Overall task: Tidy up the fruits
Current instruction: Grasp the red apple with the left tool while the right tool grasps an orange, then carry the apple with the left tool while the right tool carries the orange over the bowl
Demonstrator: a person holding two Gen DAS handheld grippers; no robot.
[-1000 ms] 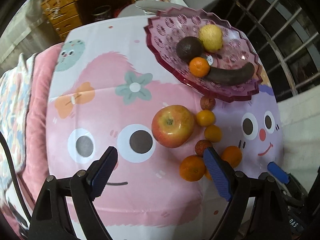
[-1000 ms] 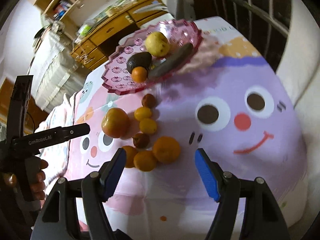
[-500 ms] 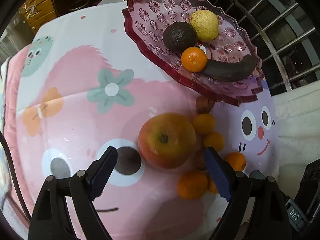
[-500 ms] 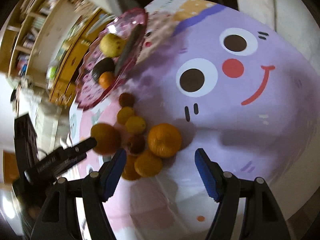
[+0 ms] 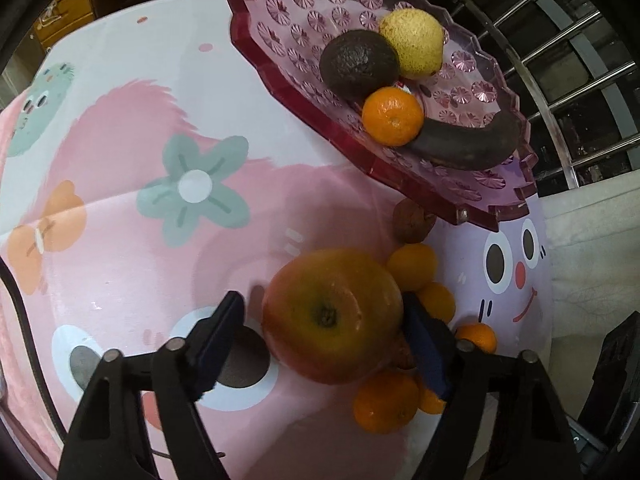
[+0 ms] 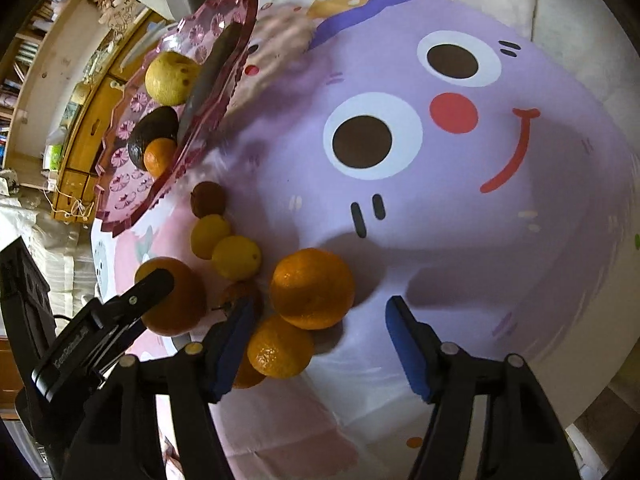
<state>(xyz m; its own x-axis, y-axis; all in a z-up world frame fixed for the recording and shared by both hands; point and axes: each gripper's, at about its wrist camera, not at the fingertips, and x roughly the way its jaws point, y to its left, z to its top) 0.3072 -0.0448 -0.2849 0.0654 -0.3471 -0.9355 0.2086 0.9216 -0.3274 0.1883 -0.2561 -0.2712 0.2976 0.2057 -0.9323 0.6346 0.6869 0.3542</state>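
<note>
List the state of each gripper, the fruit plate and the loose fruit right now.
Left gripper: jaws closing around the apple, a gap showing at one pad.
Right gripper: jaws closing, big orange between them, not yet gripped.
Pink plate: holds a pear, an avocado, a small orange and a dark banana.
Small oranges: loose on the cloth below the plate.

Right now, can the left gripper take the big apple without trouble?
Probably yes. The left gripper has its closing jaws on either side of the apple. Only the small oranges crowd its right finger.
</note>
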